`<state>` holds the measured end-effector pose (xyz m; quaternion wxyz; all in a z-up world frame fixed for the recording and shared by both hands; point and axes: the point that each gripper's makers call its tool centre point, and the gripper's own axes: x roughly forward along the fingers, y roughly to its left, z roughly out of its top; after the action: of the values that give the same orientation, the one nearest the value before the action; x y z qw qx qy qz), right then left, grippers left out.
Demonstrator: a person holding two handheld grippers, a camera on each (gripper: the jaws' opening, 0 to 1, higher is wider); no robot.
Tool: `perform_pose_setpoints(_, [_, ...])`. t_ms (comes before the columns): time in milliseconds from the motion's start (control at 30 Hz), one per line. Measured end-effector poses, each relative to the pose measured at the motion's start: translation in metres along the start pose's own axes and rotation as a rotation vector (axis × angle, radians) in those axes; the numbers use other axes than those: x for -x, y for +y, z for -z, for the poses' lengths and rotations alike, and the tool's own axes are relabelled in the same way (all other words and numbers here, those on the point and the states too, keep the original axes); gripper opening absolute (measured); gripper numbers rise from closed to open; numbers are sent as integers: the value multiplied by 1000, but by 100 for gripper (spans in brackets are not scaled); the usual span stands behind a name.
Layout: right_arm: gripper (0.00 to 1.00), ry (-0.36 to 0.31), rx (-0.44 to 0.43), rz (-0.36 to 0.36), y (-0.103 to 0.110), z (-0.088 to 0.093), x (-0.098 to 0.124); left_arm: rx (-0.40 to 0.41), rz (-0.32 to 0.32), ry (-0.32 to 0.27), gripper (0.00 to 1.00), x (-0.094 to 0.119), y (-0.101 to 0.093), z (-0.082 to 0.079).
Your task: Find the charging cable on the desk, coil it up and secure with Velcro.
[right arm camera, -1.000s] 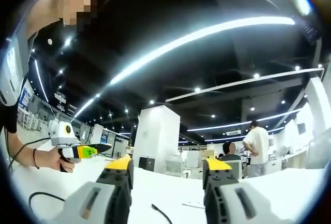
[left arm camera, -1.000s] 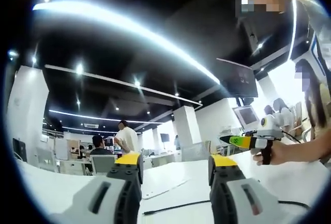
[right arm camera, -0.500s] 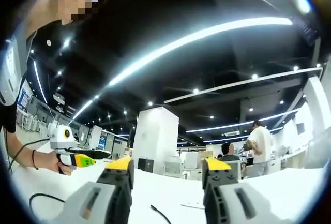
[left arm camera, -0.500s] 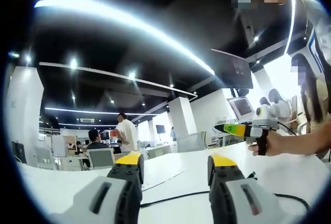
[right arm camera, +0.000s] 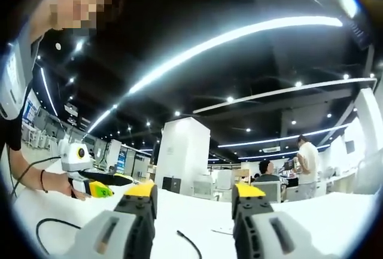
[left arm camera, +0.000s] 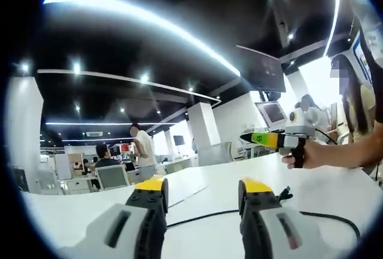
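A thin black charging cable [left arm camera: 203, 218] lies on the white desk [left arm camera: 335, 190], running between my left gripper's jaws and on to the right, where it curves near the edge. Its dark plug [left arm camera: 284, 195] rests just past the right jaw. My left gripper [left arm camera: 203, 194] hovers low over the desk, open, with nothing between its yellow-tipped jaws. In the right gripper view a cable end [right arm camera: 187, 239] lies between the jaws of my right gripper [right arm camera: 195, 198], also open and holding nothing. A cable loop [right arm camera: 43, 228] curves at the left. Each gripper appears in the other's view, hand-held: the right one [left arm camera: 272, 139], the left one [right arm camera: 96, 185].
A person's hand [left arm camera: 299, 154] and forearm reach in from the right. Two people [left arm camera: 140, 151] are at desks far behind, with chairs and monitors. A white pillar [right arm camera: 182, 157] stands beyond the desk. A flat sheet [right arm camera: 222, 231] lies on the desk.
Both views have shifted slightly with the hands, so more of the desk and cable shows in the left gripper view. Both grippers stay open and the cable has not moved.
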<state>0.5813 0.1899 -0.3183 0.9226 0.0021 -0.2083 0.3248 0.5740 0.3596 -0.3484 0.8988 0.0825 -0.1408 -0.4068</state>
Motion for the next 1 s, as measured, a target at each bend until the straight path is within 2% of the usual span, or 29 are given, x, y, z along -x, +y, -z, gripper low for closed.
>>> perform_pose_setpoints(167, [51, -1, 3, -4, 0, 0, 0, 5, 41, 32, 46, -5, -9, 7])
perform_pose_setpoints(333, [51, -4, -1, -3, -1, -1, 1, -25, 159, 152, 44, -8, -35, 33])
perform_pose_setpoints(533, [51, -9, -3, -5, 0, -3, 1, -40, 271, 276, 41, -5, -58, 63])
perform_pose_setpoints(733, [51, -9, -4, -10, 3, -3, 1, -22, 310, 341, 34, -3, -68, 79])
perform_pose_setpoints(900, [51, -10, -6, -11, 4, -4, 1, 14, 315, 405, 30, -1, -70, 94])
perform_pose_setpoints(1000, [51, -10, -6, -13, 5, -4, 1, 30, 316, 421, 29, 1, -70, 98])
